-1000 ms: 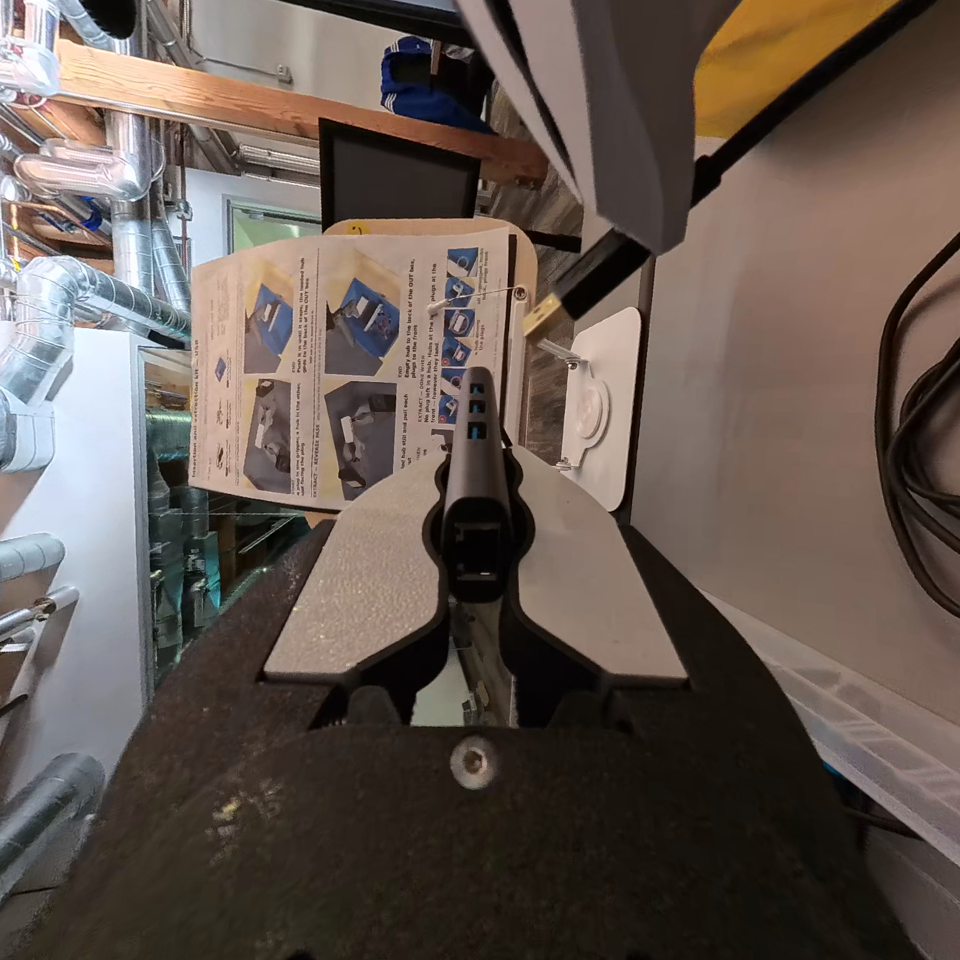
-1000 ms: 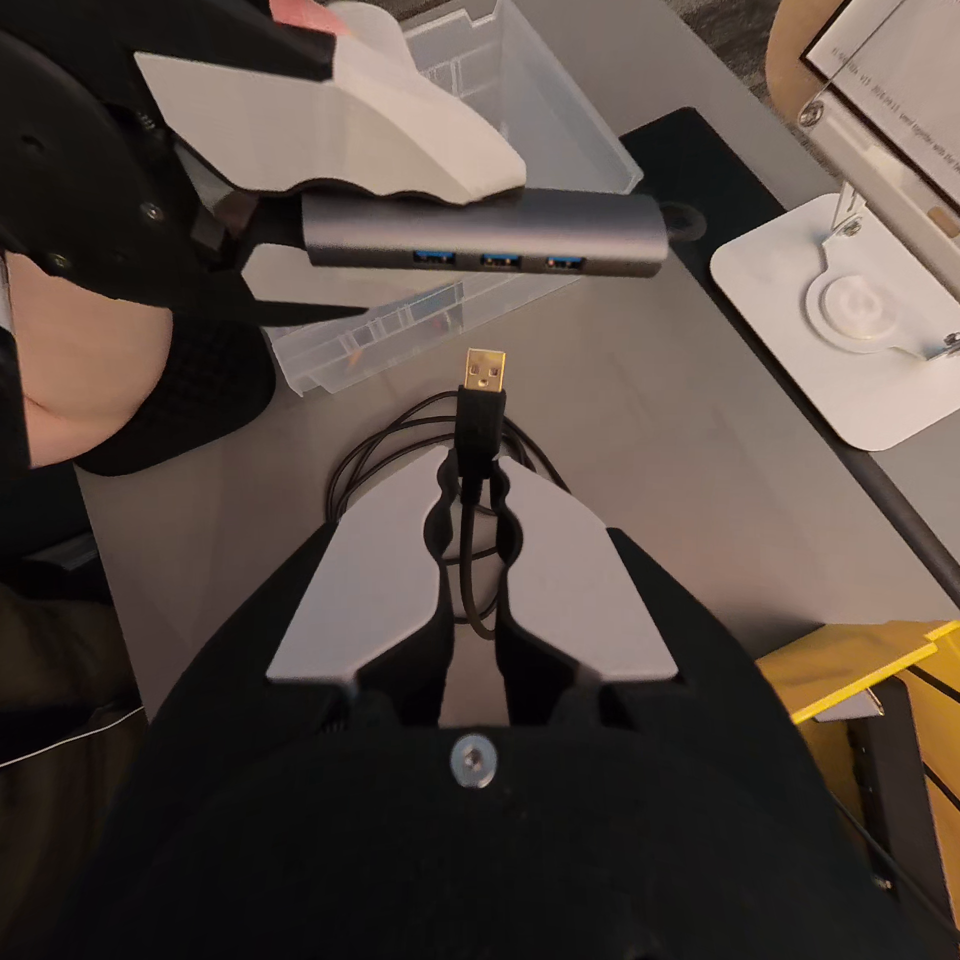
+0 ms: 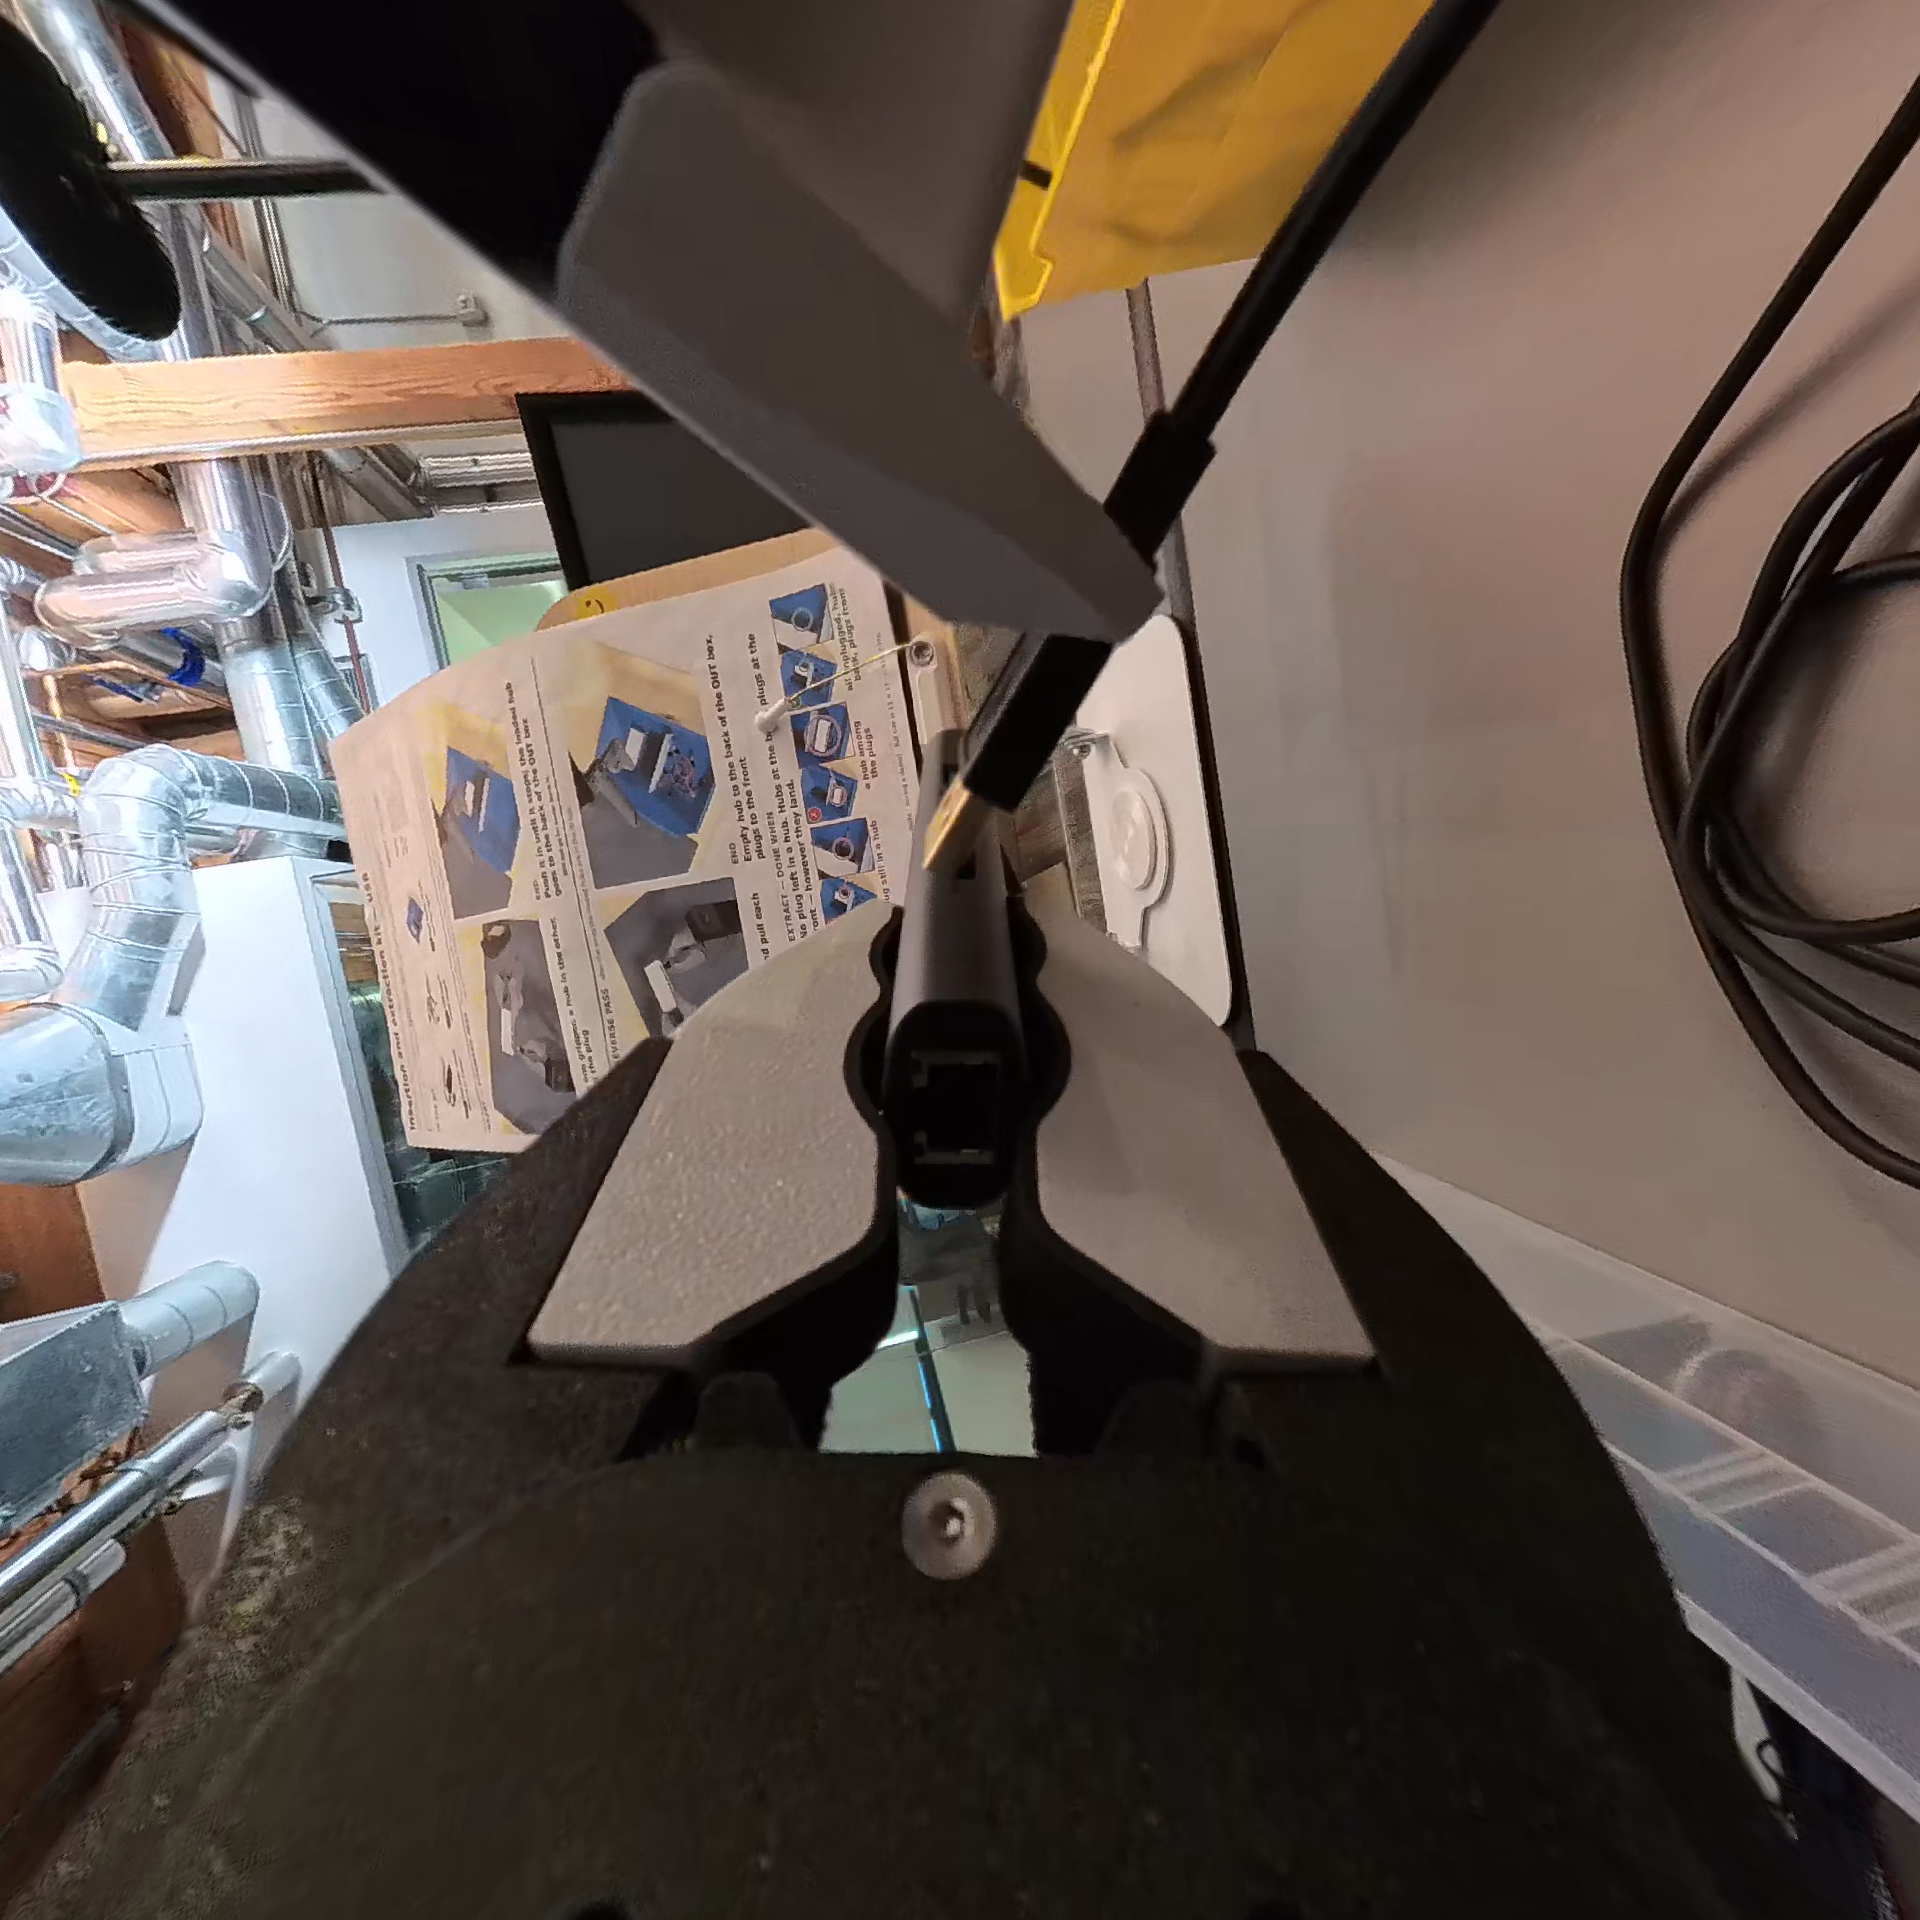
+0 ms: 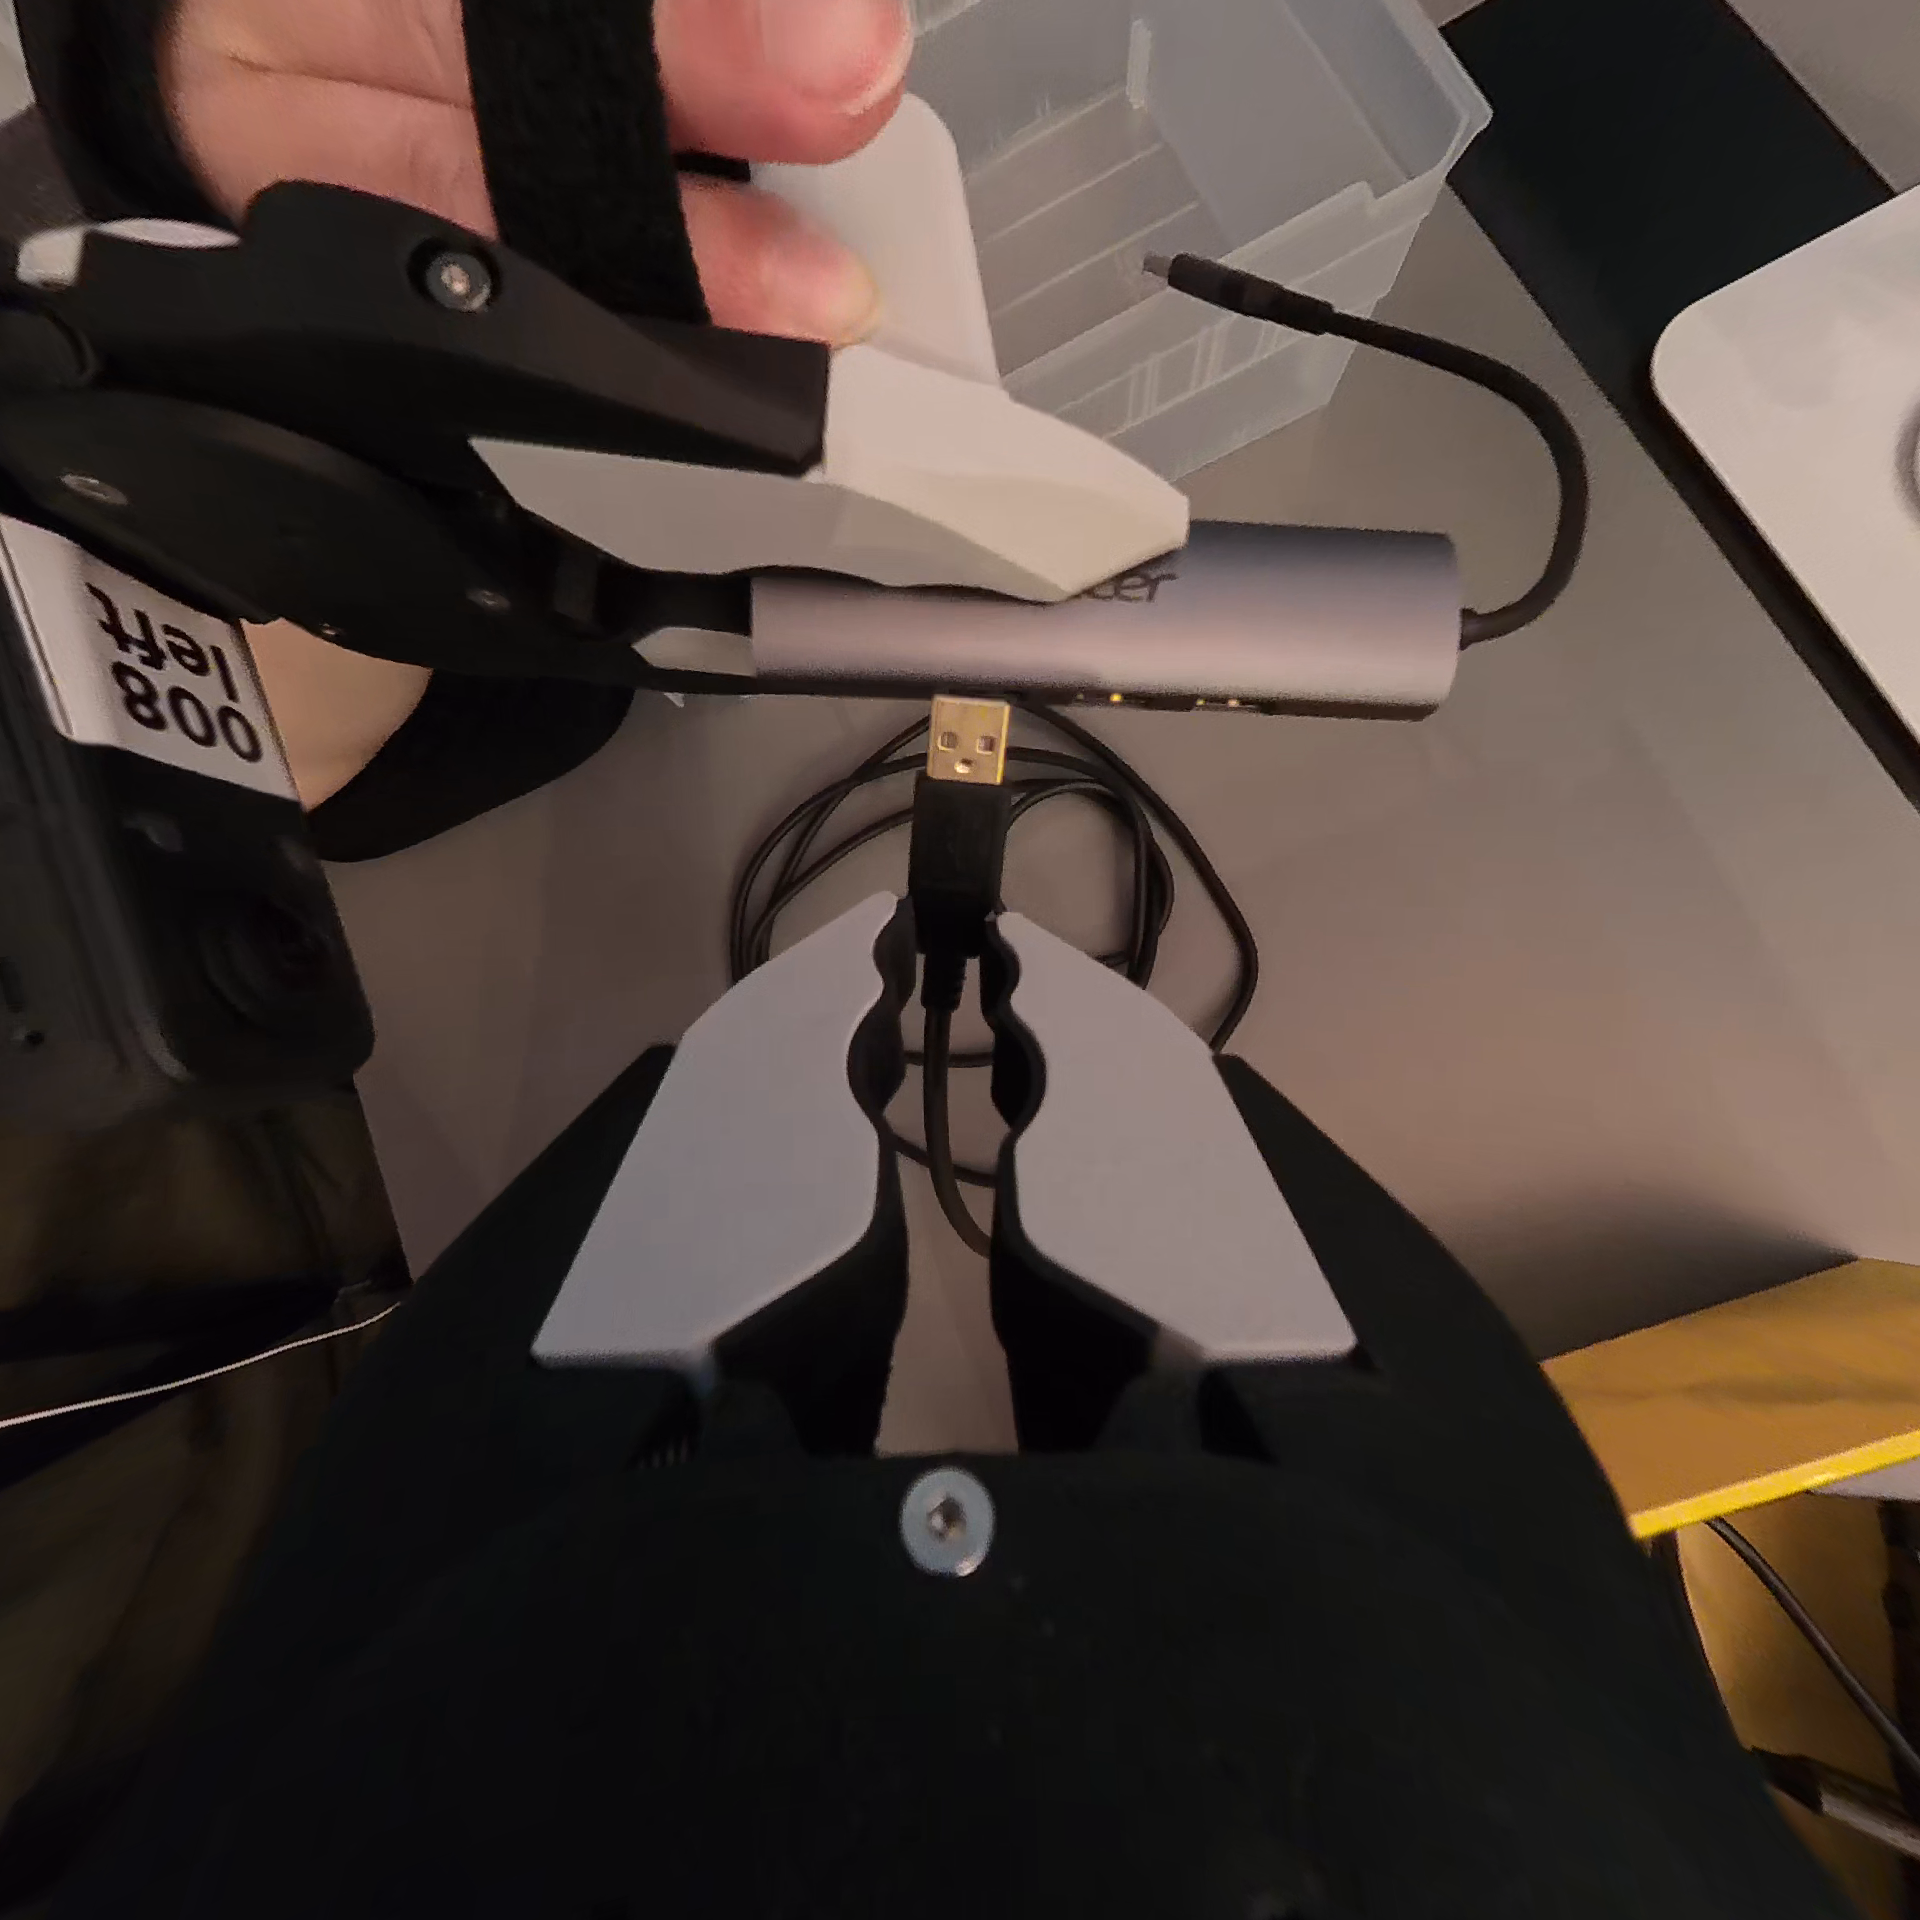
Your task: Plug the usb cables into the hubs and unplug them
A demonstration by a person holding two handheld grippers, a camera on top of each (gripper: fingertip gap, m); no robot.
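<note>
Between the right tool (image 4: 948, 925) fingers sits the black body of the usb plug (image 4: 961, 810), pinched tight, gold tip (image 4: 968, 740) pointing straight ahead, cable trailing back through the jaws to the loose coil (image 4: 1164, 883) on the grey surface (image 4: 1455, 987) below. Just ahead of that tip, almost touching, is the grey hub (image 4: 1195, 634), lying crosswise, port side facing the plug. A second ago there was a clear gap between tip and hub; now it is nearly closed, and the hub has rolled so its ports are seen edge-on. Left tool (image 3: 951, 997) is clamped on the hub (image 3: 951, 935) lengthwise, near end of the hub facing its camera; from there the gold tip (image 3: 951, 831) comes in from the upper right at a slant, right at the hub's far part. Can't tell whether it has entered a port yet; looks like not seated. So: approach done, insertion about to start, probably needs the slant squared up first. Hub's own pigtail lead (image 4: 1558, 499) curls off the far end toward the clear plastic bin (image 4: 1299, 156). White stand base (image 4: 1787, 416) far right, yellow item (image 4: 1714, 1392) near right.
</note>
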